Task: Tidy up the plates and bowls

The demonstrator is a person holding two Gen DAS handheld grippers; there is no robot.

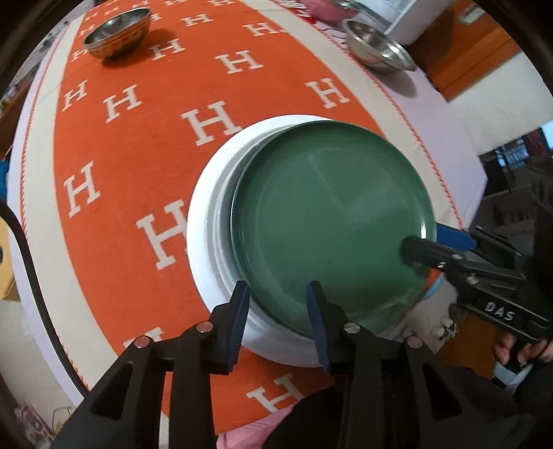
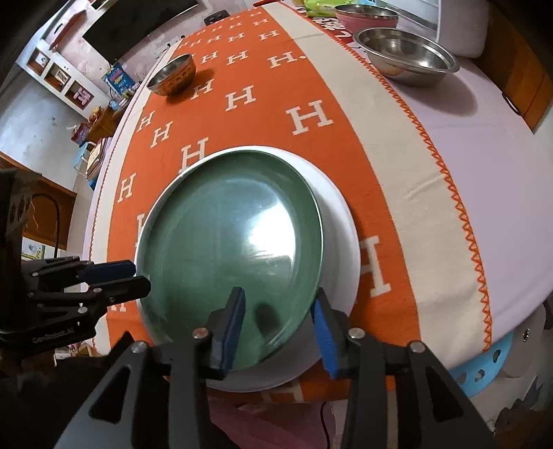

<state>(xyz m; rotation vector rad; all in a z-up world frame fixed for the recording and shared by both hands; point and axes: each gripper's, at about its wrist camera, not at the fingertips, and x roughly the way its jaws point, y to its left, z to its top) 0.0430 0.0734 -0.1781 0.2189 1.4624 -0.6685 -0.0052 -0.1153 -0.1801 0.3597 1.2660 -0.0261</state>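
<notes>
A green plate (image 1: 331, 221) (image 2: 228, 241) lies on a larger white plate (image 1: 207, 235) (image 2: 340, 241) near the table's front edge. My left gripper (image 1: 276, 293) straddles the green plate's near rim; its blue pads stand apart from the rim, so it is open. In the right wrist view the left gripper (image 2: 138, 276) sits at the plate's left edge. My right gripper (image 2: 279, 297) straddles the rim on the other side, also open, one pad over the green plate and one over the white. The left wrist view shows the right gripper (image 1: 425, 241) at the plate's right edge.
An orange cloth (image 1: 121, 172) with white H letters covers the table. A small patterned metal bowl (image 1: 117, 32) (image 2: 172, 74) stands at the far left. A wide steel bowl (image 1: 378, 46) (image 2: 406, 55) and a pink bowl (image 2: 366, 17) stand at the far right. A blue stool (image 2: 484, 362) sits below the table edge.
</notes>
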